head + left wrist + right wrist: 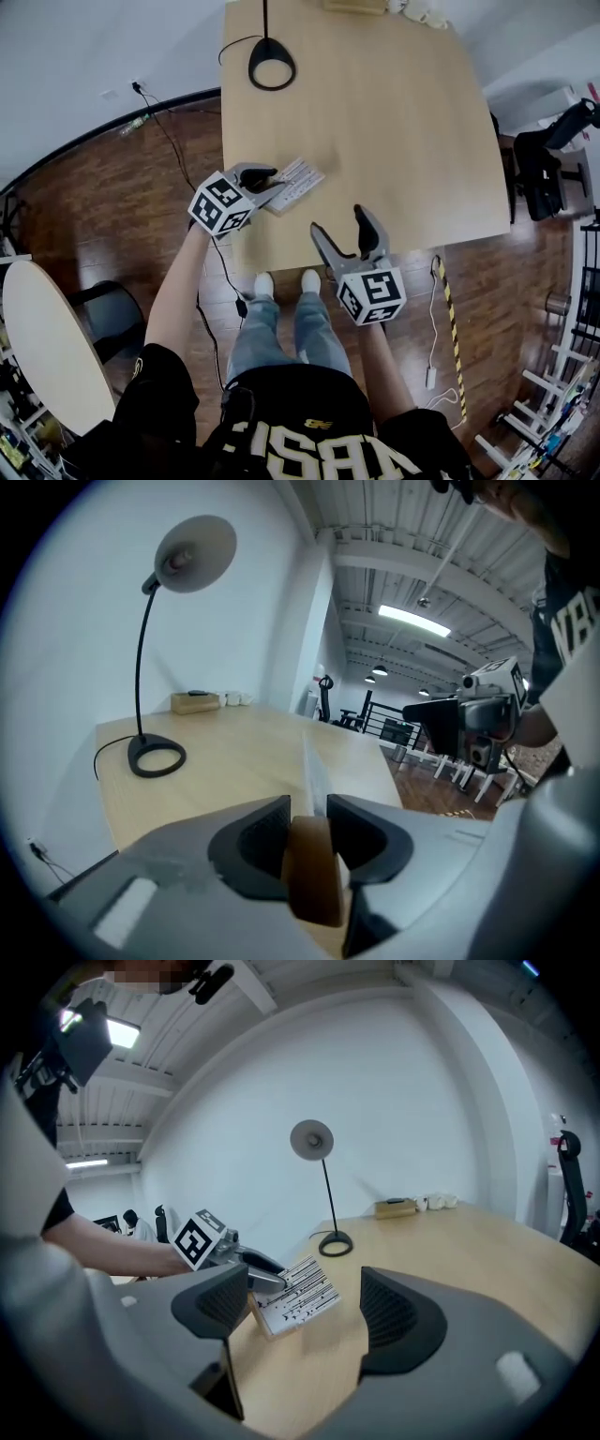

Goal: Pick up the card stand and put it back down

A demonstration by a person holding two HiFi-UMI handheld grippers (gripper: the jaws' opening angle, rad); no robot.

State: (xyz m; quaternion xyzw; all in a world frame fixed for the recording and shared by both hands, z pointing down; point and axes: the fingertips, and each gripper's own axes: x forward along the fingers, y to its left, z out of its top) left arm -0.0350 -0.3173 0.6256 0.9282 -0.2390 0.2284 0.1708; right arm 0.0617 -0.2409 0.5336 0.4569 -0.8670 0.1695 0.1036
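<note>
Wearing a black jersey [281, 431] and jeans [281, 342], standing at the near edge of the desk [375, 112], carrying two grippers, one in each hand. Gripping with the left gripper [275, 182] the single card stand [296, 184], both jaws pressing tight on its brown wooden end. Holding it over the near-left part of the desk, closer to the left edge than to the right one. Setting its long axis diagonally, from the left gripper toward the far-right corner, and tilting its printed face upward and toward the near edge. Not showing clearly whether touching the desktop or hanging just above it. Holding the right gripper [337, 220] over the near edge, to the right of the card stand and apart from it, jaws spreading wide with nothing between them. Showing also, near the far-left corner, one black lamp [272, 66] with a ring base. Showing along the far edge one small wooden box [356, 6] and, just beside it, some small white things [420, 11], number not clear.
</note>
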